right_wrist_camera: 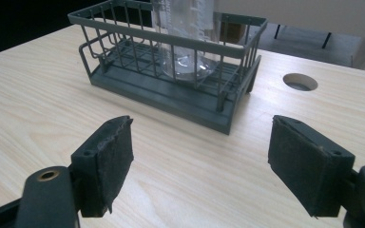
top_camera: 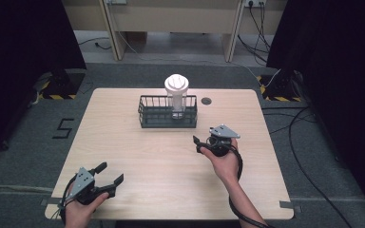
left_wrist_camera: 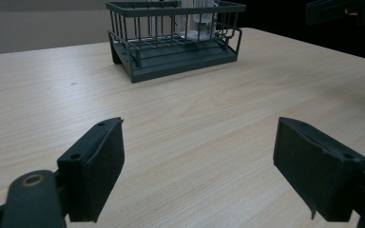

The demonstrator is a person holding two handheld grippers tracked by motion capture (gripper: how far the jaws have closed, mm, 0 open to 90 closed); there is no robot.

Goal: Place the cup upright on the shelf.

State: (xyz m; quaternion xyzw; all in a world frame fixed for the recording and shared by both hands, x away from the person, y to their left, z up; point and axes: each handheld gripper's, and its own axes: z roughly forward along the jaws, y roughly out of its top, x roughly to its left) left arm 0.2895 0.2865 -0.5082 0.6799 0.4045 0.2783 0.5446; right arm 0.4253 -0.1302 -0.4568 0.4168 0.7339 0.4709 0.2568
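At the lower left of the high view, the left gripper (top_camera: 110,173) rests low over the near corner of the pale wood-grain worktop (top_camera: 123,142); its fingers (left_wrist_camera: 95,171) are spread wide and hold nothing; the dark, flat, matte pads point up and to the right across bare wood. In the left gripper view the basket (left_wrist_camera: 171,52) sits well off, in the upper centre of the frame.

Upper centre of the high view: a dark grey wire basket (top_camera: 167,114), rectangular, with thin upright bars and a solid base, its long side running left to right across the frame. Inside it, at its right end, stands a clear tumbler (top_camera: 177,97) with a white ribbed lid — upright, its long axis vertical, rising well above the basket's rim.

Right of centre, the right gripper (top_camera: 200,142) hovers near the basket's lower right corner, far nearer than the left one; its fingers (right_wrist_camera: 107,161) are likewise wide apart and empty, with rough, felt-like pads. In the right gripper view the tumbler (right_wrist_camera: 185,42) lies straight ahead and slightly above the fingers, behind the basket's near wall — so reaching it likely means coming in over the rim. A round cable hole (right_wrist_camera: 300,81) lies at the right.
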